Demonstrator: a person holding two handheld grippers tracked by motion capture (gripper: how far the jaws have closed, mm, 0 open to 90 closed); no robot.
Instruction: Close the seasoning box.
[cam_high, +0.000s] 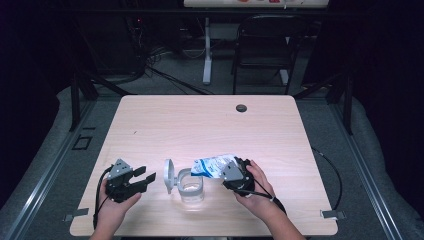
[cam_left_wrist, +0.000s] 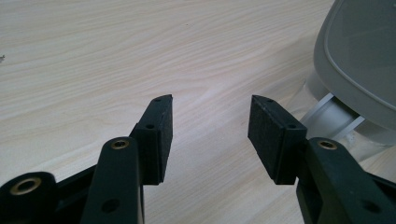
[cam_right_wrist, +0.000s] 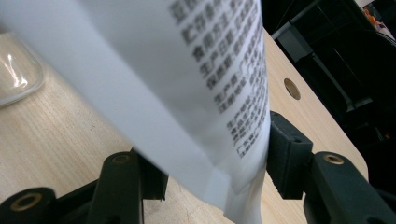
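My right gripper (cam_high: 229, 171) is shut on one end of a white and blue printed bag (cam_high: 211, 165). The bag is held off the table, its far end tilted over a clear container (cam_high: 192, 189). The container's grey hinged lid (cam_high: 169, 175) stands open on its left. In the right gripper view the bag (cam_right_wrist: 196, 84) hangs between the jaws of that gripper (cam_right_wrist: 217, 170), with the container's clear rim (cam_right_wrist: 18, 74) at the left. My left gripper (cam_high: 144, 175) rests open left of the lid. In the left gripper view, that gripper (cam_left_wrist: 210, 135) has nothing between its pads, and the lid (cam_left_wrist: 359, 60) is close at the right.
The wooden table (cam_high: 210, 125) has a round cable hole (cam_high: 241, 108) near its far edge, also in the right gripper view (cam_right_wrist: 292, 88). A dark chair (cam_high: 265, 45) and a white desk leg (cam_high: 207, 50) stand beyond the table. Cables trail off its right side.
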